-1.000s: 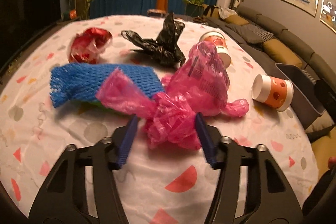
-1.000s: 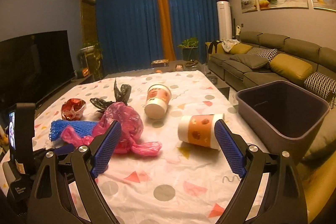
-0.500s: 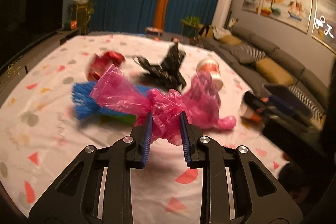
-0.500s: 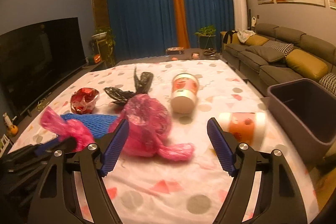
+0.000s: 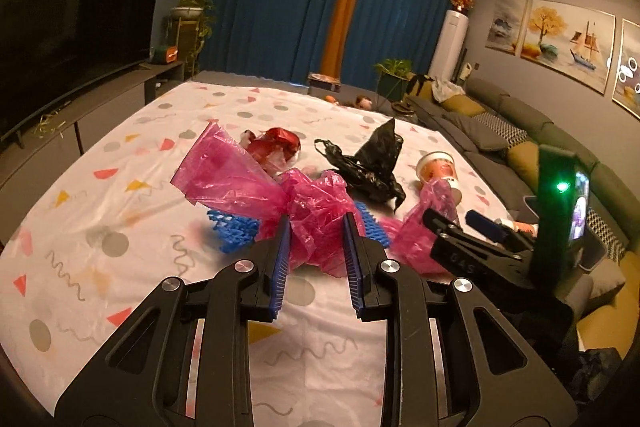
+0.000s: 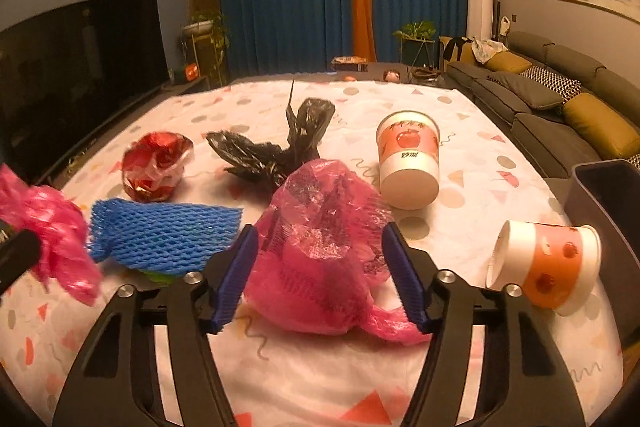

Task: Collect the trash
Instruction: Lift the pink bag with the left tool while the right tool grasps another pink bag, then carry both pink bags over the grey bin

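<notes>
My left hand-held gripper [image 5: 316, 247] clamps a pink bag [image 5: 256, 187] above the table [image 5: 120, 227]. Right hand-held gripper [image 6: 320, 267] released around another bag [image 6: 320, 251]. Risk: thin film slips before the bin [image 6: 608, 187].

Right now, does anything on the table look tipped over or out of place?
Yes. Both paper cups lie on their sides: the apple cup mid-table, and the dotted cup near the dark bin. Crumpled bags, blue foam net and a red wrapper are strewn about.
</notes>
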A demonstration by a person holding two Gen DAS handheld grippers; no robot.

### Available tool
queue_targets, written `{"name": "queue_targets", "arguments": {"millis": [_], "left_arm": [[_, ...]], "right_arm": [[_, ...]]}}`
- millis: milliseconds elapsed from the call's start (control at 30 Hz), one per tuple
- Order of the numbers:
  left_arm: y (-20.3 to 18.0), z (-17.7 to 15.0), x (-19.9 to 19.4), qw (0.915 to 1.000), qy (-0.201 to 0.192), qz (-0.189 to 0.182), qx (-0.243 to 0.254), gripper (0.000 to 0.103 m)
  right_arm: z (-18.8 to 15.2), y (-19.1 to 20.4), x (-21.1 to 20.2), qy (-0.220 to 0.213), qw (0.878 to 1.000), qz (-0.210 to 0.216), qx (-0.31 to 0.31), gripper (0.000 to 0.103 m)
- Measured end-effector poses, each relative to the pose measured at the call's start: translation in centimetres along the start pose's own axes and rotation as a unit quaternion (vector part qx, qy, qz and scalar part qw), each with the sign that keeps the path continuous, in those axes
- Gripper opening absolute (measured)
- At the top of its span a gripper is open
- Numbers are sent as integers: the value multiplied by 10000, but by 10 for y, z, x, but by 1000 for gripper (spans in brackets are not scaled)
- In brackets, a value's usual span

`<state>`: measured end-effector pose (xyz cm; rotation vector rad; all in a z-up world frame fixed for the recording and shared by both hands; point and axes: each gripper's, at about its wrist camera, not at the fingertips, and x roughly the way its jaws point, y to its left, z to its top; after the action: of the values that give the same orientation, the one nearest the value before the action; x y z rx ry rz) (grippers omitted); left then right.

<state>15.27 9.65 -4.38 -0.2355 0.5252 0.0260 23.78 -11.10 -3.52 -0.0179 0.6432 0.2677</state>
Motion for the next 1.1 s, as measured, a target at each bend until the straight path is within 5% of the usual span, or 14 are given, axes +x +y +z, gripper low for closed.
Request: {"name": "queue_targets", "arguments": {"millis": [500,1100], "left_arm": [[6,-1,-1,10000,-5,-38,-46,25],[-17,-3,-20,9998,-99,-67,158,25]], "right_arm": [[-1,-4,14,281,9994,201,4,10],[-10,-26,-93,-793,9959,368,229,7]]}}
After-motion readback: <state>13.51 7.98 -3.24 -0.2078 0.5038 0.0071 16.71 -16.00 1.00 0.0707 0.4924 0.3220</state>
